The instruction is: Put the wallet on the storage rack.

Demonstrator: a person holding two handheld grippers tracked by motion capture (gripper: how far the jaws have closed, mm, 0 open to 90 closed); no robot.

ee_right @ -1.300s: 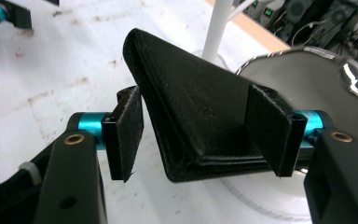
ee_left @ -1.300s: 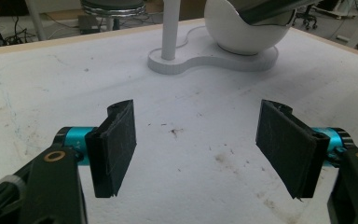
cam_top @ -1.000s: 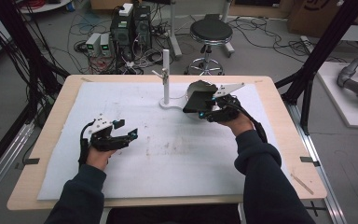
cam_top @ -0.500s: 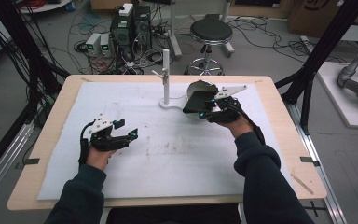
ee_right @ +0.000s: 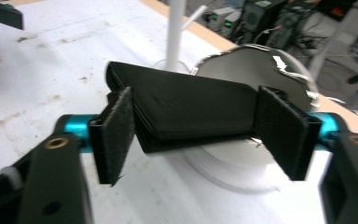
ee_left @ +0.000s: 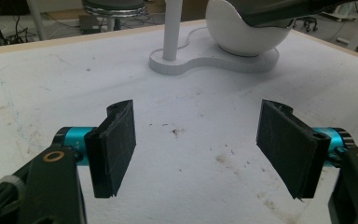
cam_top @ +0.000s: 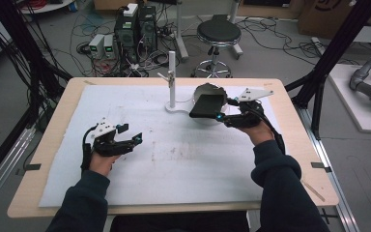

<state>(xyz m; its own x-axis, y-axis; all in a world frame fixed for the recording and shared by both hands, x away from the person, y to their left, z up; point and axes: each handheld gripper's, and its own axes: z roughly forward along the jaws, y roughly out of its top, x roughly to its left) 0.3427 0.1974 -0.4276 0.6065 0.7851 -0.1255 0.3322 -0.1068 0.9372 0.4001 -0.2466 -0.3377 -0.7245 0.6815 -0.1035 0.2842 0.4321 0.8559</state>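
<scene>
**Table stock: two hand-held grippers, one black pouch, one white stand**

- Right gripper [cam_top: 221,116], right of centre in the high view: jaws clamped on a flat black pouch [cam_top: 206,106], gripping it across its width. In the right gripper view the pouch [ee_right: 186,107] spans the gap between both pads and juts forward toward the upper left of the frame.
- The pouch hangs directly over a white bowl-shaped cup [cam_top: 207,92] with a jagged, metal-edged rim; it covers most of the cup's mouth. Whether it touches the rim cannot be told.
- White upright post [cam_top: 171,77], just left of the cup, with a short side peg. Post and cup share one flat white base [ee_left: 214,58], seen at the top of the left gripper view.
- Left gripper [cam_top: 125,140], lower left of the high view: jaws spread wide, nothing between them, held just over the sheet, well apart from the stand.
- White sheet [cam_top: 183,159] covering most of the wooden table [cam_top: 53,145]; smudged and speckled at its centre.
- Beyond the table's far edge, top of the high view: a round stool [cam_top: 218,34], computer boxes [cam_top: 135,26] and loose cables on the floor.
</scene>
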